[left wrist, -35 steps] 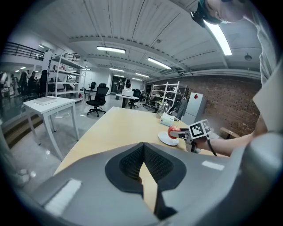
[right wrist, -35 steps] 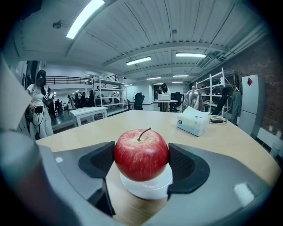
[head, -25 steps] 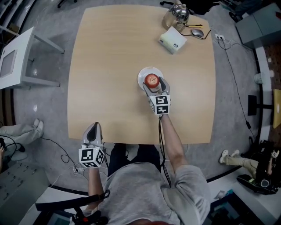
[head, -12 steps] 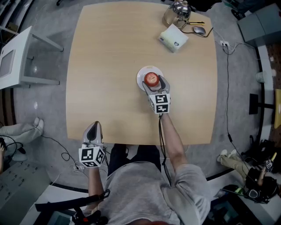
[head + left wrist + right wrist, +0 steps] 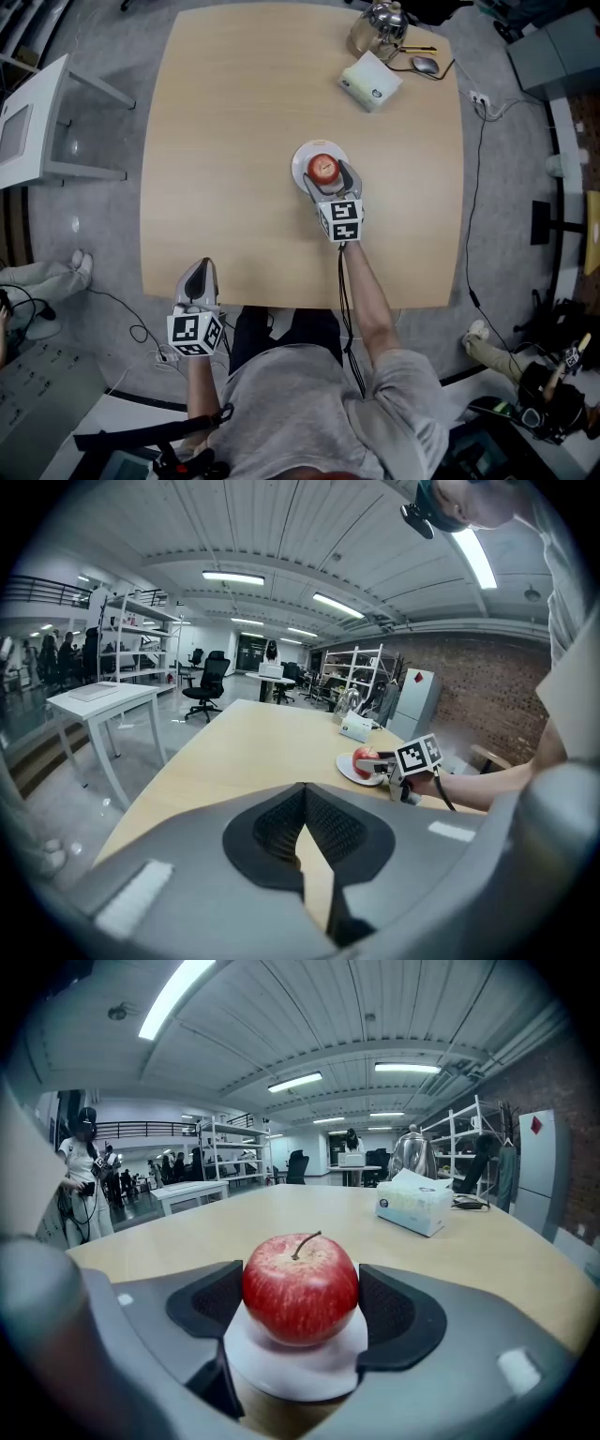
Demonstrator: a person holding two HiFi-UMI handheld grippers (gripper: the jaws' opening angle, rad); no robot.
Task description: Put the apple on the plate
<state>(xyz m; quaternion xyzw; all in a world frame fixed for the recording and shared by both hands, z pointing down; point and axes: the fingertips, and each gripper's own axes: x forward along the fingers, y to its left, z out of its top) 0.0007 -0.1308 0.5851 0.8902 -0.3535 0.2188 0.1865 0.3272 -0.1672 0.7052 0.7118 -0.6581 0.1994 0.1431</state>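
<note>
A red apple point(image 5: 323, 168) sits upright on a small white plate point(image 5: 302, 161) near the middle of the wooden table point(image 5: 234, 141). My right gripper point(image 5: 328, 176) reaches in from the near side, shut on the apple. In the right gripper view the dark pads point(image 5: 211, 1302) touch both flanks of the apple point(image 5: 300, 1288), which rests on the plate point(image 5: 300, 1368). My left gripper point(image 5: 198, 272) hangs off the table's near edge, shut and empty. The left gripper point(image 5: 305, 794) looks across the table at the apple point(image 5: 366, 758).
A tissue box point(image 5: 370, 82), a metal kettle point(image 5: 380, 23) and a mouse point(image 5: 425, 64) lie at the table's far right corner. A white side table point(image 5: 37, 122) stands to the left on the floor. Cables run along the floor at right.
Both grippers and the apple stay where they were. Only the head view has shifted slightly.
</note>
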